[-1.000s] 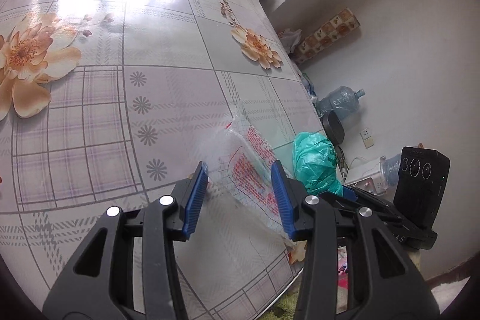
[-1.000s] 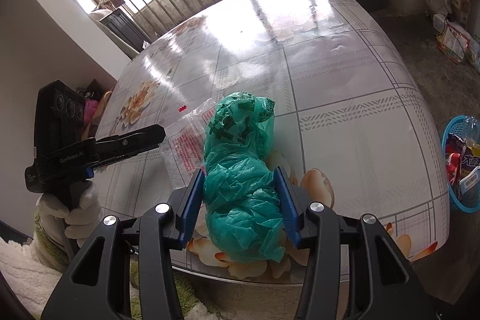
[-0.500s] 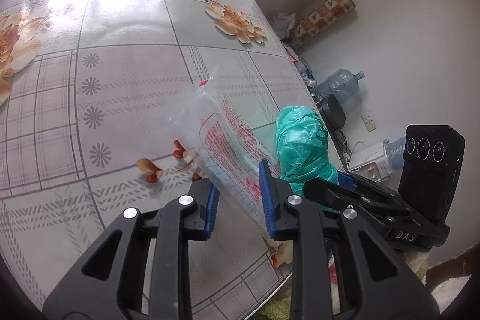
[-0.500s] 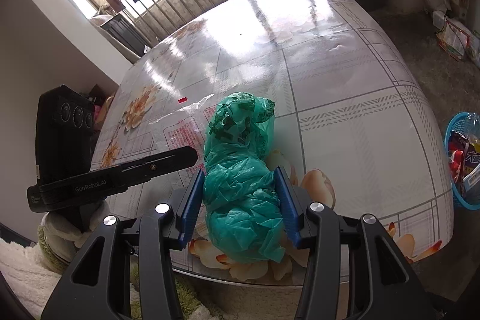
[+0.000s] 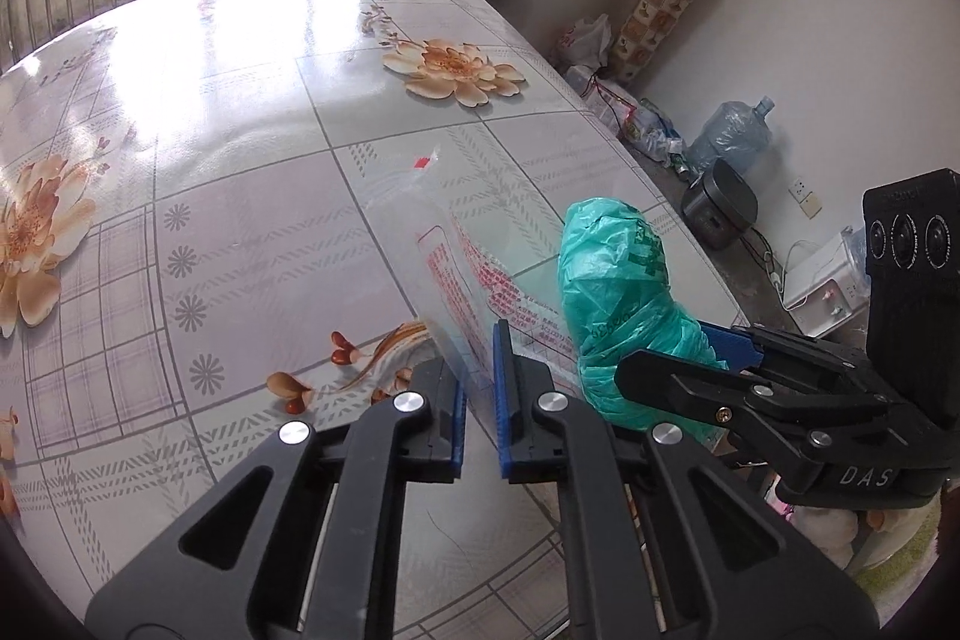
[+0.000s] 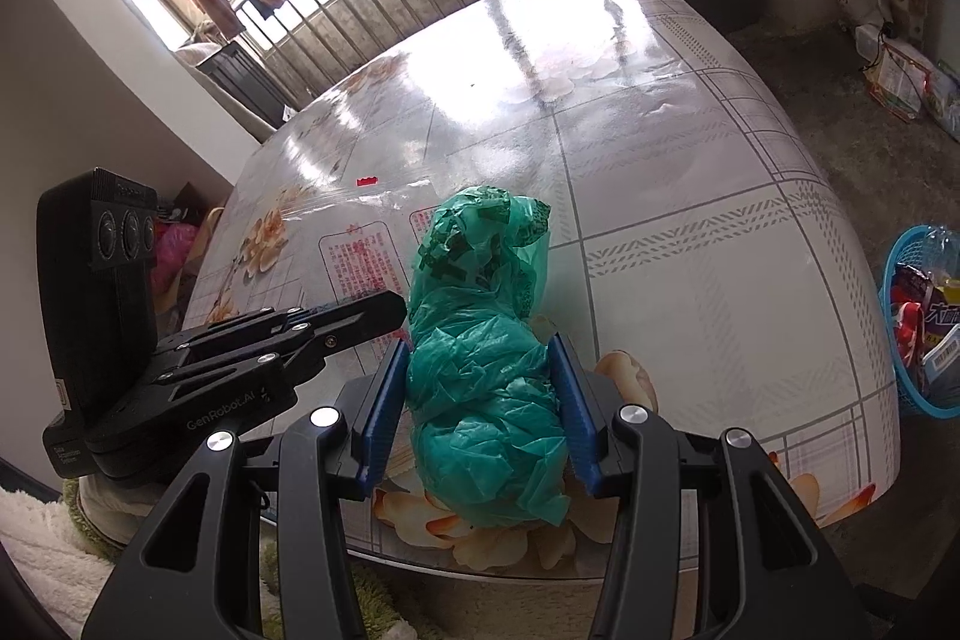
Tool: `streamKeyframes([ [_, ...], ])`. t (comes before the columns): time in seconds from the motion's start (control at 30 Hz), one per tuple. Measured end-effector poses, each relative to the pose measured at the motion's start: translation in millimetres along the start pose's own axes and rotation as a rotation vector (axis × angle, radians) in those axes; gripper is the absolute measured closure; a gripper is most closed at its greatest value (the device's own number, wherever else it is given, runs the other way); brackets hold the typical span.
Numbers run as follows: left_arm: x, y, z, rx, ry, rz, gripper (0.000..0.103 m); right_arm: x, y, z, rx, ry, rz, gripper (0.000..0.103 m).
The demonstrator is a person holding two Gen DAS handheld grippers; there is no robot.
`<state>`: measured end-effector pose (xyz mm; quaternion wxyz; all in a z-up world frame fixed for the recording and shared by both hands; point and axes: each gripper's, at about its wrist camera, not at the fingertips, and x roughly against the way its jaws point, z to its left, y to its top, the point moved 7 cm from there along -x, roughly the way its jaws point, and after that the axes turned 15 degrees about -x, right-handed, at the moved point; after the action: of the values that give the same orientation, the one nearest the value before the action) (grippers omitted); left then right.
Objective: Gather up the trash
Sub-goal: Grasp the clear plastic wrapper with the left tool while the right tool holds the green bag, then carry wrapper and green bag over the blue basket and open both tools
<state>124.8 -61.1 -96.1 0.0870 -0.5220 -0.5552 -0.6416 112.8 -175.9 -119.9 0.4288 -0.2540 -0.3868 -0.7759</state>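
On glossy table point(image 5: 252, 148): left claw point(image 5: 477, 388) pinches clear film bag point(image 5: 444, 244); right claw point(image 6: 480, 400) clamps crinkled green bag point(image 6: 486, 340).

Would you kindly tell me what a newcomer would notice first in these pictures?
A crumpled green bag sits near the table edge, squeezed in the right claw. Just left of it, the left claw pinches a clear bag with red print, lifted at that end.
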Motion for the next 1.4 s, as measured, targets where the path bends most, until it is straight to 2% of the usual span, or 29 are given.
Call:
streamKeyframes([
  [0.7, 35.3, 12.4, -24.7, -0.107, 0.074, -0.082, 0.098, 44.6, 12.5, 0.3, -0.031, 0.011, -0.138, 0.056],
  [0.8, 40.3, 16.0, -29.4, -0.118, 0.073, -0.094, 0.101, 55.6, 15.6, -4.9, -0.037, 0.015, -0.168, 0.056],
  [0.97, 52.0, 32.8, -44.9, -0.156, 0.053, -0.135, 0.101, 94.2, 31.0, -22.8, -0.078, 0.018, -0.268, 0.056],
  [1.13, 54.9, 58.8, -69.1, -0.214, 0.007, -0.17, 0.102, 150.9, 45.9, -56.0, -0.15, -0.022, -0.425, 0.056],
  [1.4, 32.1, 107.6, -131.9, -0.324, -0.128, -0.18, 0.102, 227.8, 49.0, -149.0, -0.326, -0.137, -0.631, 0.056],
])
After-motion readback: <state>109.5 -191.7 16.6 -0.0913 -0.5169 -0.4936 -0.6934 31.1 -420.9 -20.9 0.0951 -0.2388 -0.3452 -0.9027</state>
